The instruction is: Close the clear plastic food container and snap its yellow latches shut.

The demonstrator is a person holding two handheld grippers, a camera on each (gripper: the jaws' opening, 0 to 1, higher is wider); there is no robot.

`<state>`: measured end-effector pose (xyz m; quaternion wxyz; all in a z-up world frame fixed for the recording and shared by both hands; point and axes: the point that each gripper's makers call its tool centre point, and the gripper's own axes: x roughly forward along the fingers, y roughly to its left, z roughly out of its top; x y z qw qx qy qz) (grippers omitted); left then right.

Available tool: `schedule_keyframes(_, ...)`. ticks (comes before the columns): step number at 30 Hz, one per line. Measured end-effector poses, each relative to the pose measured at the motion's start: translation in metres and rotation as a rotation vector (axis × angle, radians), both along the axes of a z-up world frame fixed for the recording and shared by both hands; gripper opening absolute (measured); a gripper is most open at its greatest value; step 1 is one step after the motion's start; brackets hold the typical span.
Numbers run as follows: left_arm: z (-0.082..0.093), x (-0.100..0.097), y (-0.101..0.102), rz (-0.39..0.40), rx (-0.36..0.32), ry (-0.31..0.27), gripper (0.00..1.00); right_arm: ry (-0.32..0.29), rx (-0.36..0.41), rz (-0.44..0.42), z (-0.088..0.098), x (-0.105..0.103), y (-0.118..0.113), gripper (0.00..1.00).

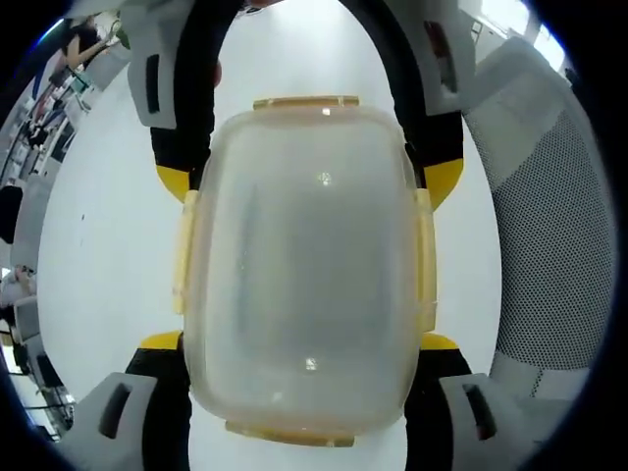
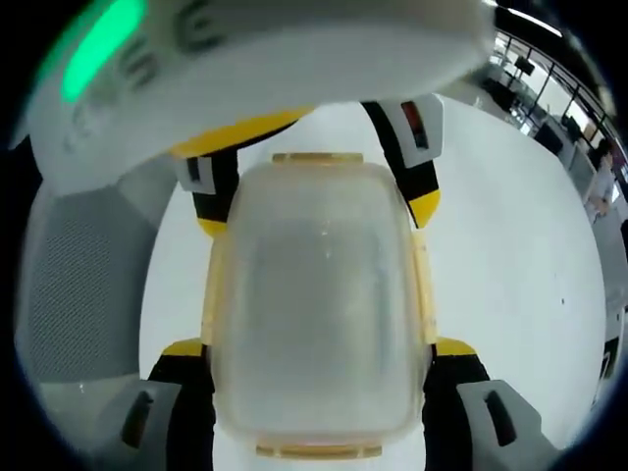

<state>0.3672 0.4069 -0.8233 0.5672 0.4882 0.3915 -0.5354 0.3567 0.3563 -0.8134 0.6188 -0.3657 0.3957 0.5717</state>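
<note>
You have both grippers facing each other across the clear container point(image 1: 309, 285), which sits lid-on upon the white worktop point(image 1: 108, 265). Your left gripper point(image 1: 304, 392) and right gripper point(image 2: 319, 392) each have jaws spread wide, flanking opposite ends of the box; contact is hard to judge. Four yellow latches point(image 1: 306, 101) edge the lid; whether they're snapped is unclear.

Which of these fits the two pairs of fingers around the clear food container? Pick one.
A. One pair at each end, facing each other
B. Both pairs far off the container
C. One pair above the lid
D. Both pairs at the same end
A: in the left gripper view, the left gripper flanks the clear food container's near end and the right gripper its far end.
</note>
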Motion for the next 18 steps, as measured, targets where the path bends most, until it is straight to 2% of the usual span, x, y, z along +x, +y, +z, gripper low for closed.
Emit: schedule_keyframes(18, 0.0009, 0.0026, 0.0023, -0.003, -0.003, 0.0, 0.92, -0.011, 0.0, -0.009, 0.0014, 0.0015, 0.0022, 0.9)
